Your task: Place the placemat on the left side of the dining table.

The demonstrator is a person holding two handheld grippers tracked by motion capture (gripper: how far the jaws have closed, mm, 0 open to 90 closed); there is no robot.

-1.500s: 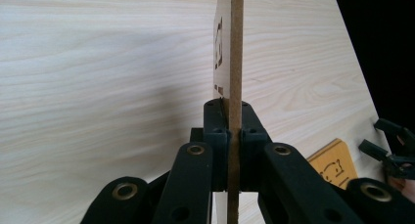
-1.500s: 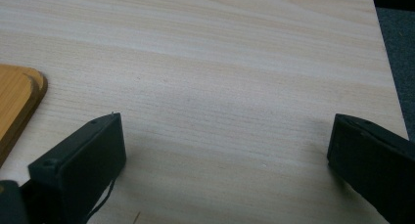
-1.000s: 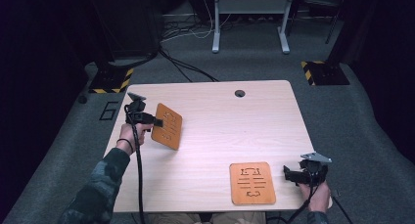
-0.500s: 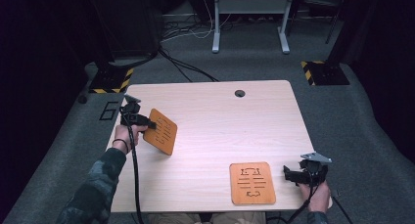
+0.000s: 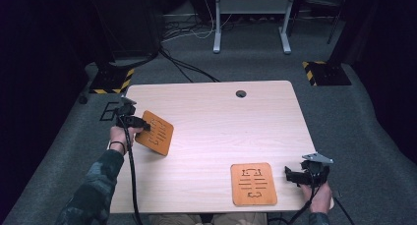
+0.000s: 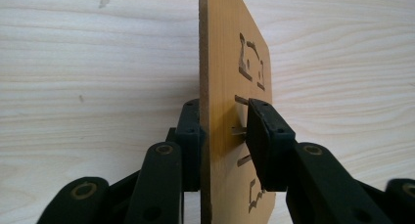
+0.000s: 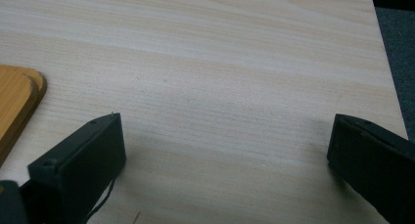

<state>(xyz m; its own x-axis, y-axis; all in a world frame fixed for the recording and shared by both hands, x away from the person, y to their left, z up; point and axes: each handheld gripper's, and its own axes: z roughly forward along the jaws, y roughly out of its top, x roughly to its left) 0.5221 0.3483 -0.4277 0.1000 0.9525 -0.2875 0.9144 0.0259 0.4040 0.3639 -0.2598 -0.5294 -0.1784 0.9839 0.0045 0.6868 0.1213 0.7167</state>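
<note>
A brown wooden board point(image 5: 156, 133) with cut-out slots hangs tilted above the table's left side, and my left gripper point(image 5: 139, 124) is shut on its near edge. In the left gripper view the board point(image 6: 221, 77) stands edge-on, clamped in my left gripper point(image 6: 223, 136). A second, matching board point(image 5: 253, 183) lies flat near the table's front edge, right of centre. Just right of it my right gripper point(image 5: 291, 175) rests low over the table, open and holding nothing. In the right gripper view the jaws of my right gripper point(image 7: 225, 155) stand wide apart, and a corner of the flat board point(image 7: 14, 99) shows at the left.
The light wooden table point(image 5: 216, 122) has a round cable hole point(image 5: 240, 94) near its far edge. Behind it on the grey floor stand a metal frame point(image 5: 250, 9), cables point(image 5: 187, 68), and yellow-and-black striped plates point(image 5: 324, 72). The table's right edge point(image 7: 386, 87) lies close to my right gripper.
My left gripper has carried its board a little to the left and toward the person. The right gripper and the flat board have not moved.
</note>
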